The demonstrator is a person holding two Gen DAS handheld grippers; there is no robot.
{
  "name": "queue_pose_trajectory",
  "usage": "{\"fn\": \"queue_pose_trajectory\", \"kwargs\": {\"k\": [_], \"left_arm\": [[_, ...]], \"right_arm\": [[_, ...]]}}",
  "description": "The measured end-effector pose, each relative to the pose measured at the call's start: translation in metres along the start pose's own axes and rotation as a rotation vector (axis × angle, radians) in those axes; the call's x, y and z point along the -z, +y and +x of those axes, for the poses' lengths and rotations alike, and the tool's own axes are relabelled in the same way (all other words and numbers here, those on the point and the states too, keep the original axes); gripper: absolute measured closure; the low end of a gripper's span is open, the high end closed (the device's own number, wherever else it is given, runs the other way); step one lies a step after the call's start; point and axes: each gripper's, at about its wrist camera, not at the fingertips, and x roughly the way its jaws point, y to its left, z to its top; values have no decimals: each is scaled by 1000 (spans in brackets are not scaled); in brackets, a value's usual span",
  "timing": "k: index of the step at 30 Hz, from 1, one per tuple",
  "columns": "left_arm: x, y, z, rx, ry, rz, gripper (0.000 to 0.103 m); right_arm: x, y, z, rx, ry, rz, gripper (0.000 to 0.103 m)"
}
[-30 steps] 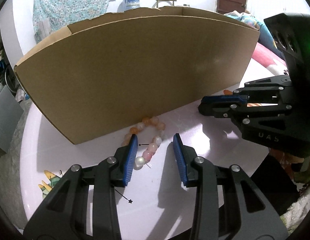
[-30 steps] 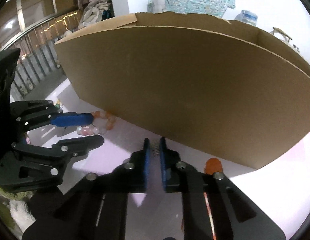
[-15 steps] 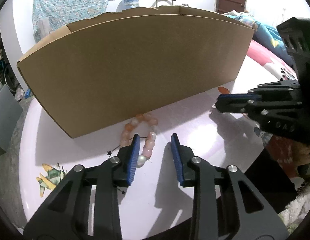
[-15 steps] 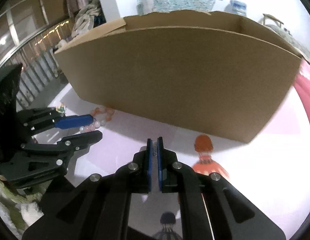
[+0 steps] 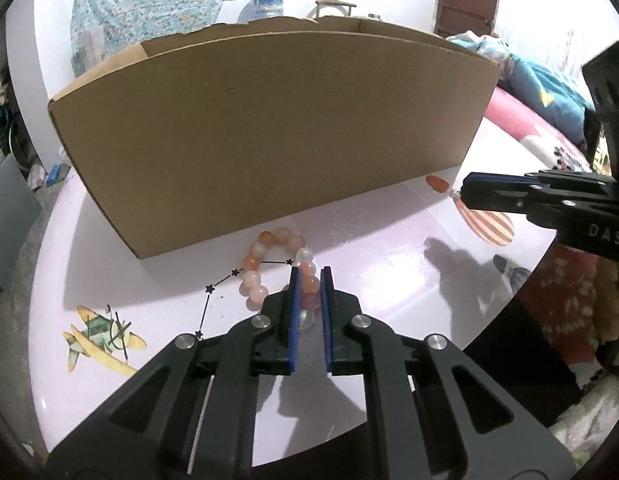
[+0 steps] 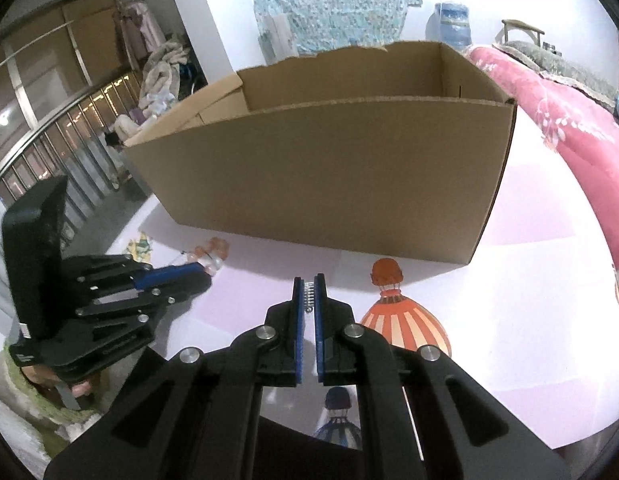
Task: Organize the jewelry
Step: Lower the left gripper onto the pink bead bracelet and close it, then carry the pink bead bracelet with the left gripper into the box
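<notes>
Change: left gripper (image 5: 309, 276) fingers have just been closing and now clamp one side of the bead bracelet (image 5: 281, 270), which lies on the bench (image 5: 369, 248) beside the cardboard box (image 5: 269, 128); likely ready to lift.
Right gripper (image 6: 309, 284): fingers together on a small metal spring-like piece (image 6: 309, 295).
Count: bracelet 1; box 1; grippers 2.

Cardboard box (image 5: 269, 128) walled off upper frame ahead of me; bare table (image 5: 389, 280) lower right stayed passable.
</notes>
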Motion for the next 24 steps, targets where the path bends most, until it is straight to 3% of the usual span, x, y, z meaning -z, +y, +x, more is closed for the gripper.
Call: {"fn": "queue_pose_trajectory", "kwargs": {"k": [9, 18, 21, 24], "left_arm": [[-25, 1, -54, 19, -150, -5, 95], [-82, 15, -130, 93, -340, -6, 95], [-104, 17, -132, 94, -354, 10, 95], [-128, 25, -107, 92, -281, 5, 95]], "right_arm": [[-21, 10, -36, -10, -109, -33, 98], [-82, 20, -76, -80, -238, -112, 98], [-100, 21, -77, -97, -253, -121, 98], [-120, 17, -67, -103, -237, -117, 98]]}}
